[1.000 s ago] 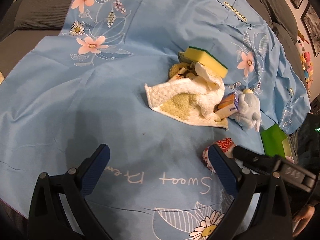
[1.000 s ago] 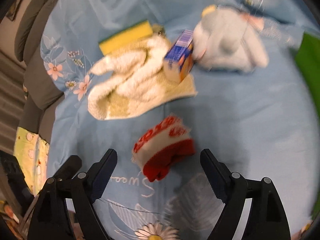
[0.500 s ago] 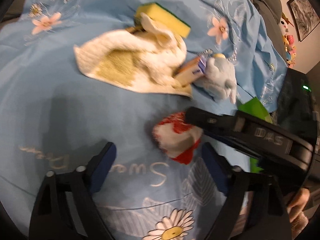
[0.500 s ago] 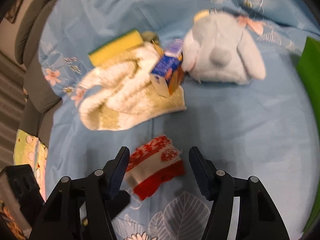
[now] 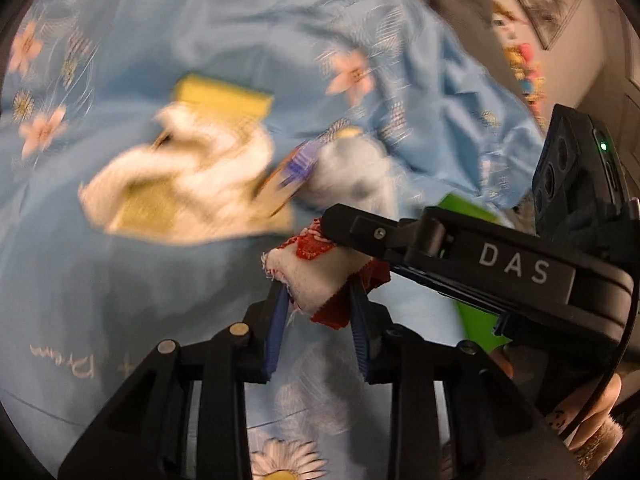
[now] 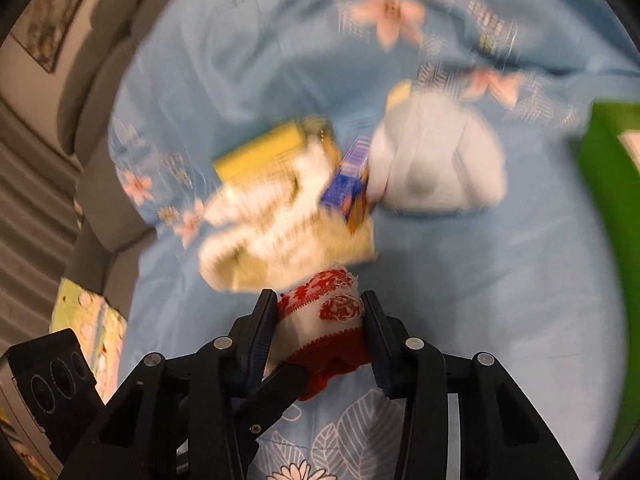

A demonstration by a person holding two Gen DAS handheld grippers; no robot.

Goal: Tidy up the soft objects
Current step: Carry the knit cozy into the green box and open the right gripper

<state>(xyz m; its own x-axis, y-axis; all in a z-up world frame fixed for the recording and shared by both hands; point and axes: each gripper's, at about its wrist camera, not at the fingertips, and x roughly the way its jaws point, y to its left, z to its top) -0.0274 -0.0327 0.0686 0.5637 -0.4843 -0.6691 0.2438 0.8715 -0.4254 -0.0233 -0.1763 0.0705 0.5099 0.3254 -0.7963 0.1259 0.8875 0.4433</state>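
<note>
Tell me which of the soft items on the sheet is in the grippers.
The red-and-white cloth, pinched by both the right gripper and the left gripper. The cream towel and the grey plush toy lie beyond, ungripped.

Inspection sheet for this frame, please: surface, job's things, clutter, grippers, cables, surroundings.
Surface: blue floral sheet, wrinkled.
Job's things: red-white cloth held by both grippers; towel, sponge, plush bunched together, blurred.
Clutter: small blue carton between towel and plush; green box at the sheet's edge.
Grippers: left gripper and right gripper both closed on the cloth.
Cables: nothing seen.
Surroundings: grey sofa cushions, framed picture on the wall.
</note>
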